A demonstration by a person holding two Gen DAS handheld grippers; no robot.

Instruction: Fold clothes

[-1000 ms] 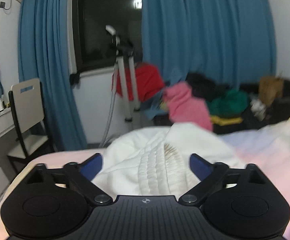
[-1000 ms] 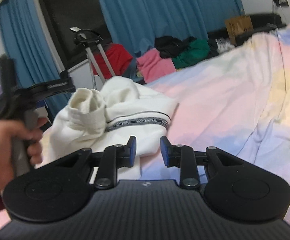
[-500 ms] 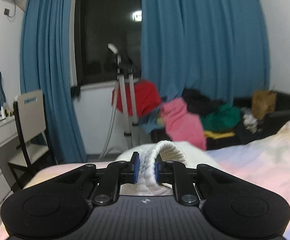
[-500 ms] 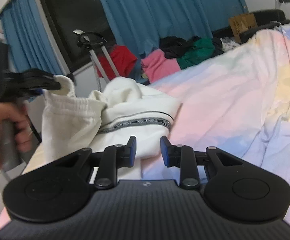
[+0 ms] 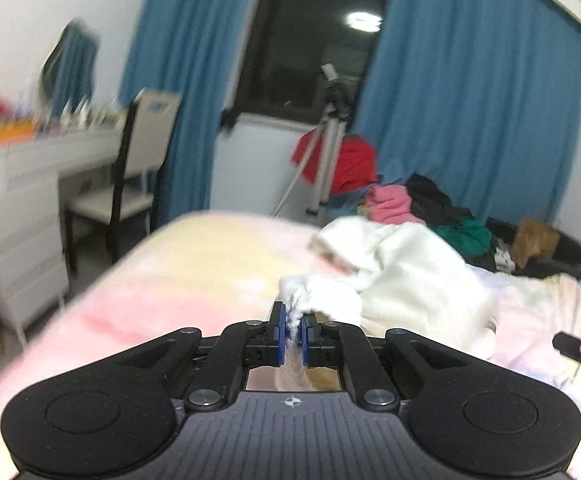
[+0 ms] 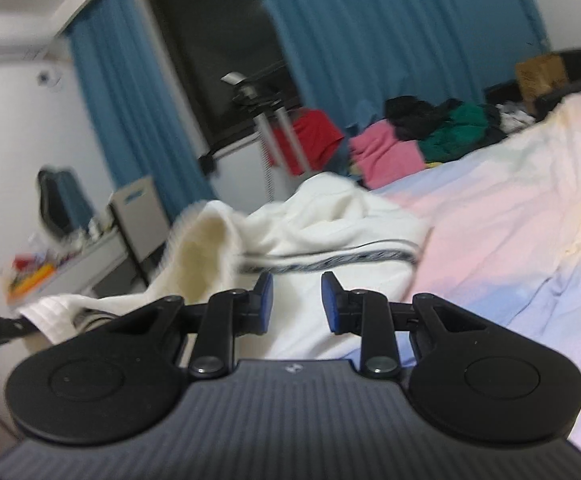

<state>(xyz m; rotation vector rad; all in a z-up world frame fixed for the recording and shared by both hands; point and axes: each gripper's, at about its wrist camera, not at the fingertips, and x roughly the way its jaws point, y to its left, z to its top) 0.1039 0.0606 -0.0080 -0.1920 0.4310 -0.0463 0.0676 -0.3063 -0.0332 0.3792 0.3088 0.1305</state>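
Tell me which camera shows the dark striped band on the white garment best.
The right wrist view. The striped band runs across the white garment just beyond the open right gripper. In the left wrist view the band is not visible; only the garment's ribbed edge shows, pinched in the left gripper.

White sweatshirt, crumpled, unfolded, heaped on the pastel bedspread near its foot end. Thick fleecy fabric; a dark patterned band runs across the part nearest the right camera. One sleeve with ribbed cuff is stretched away from the heap, cuff edge pinched between the left gripper's blue pads. Another ribbed opening gapes upward at the heap's left.
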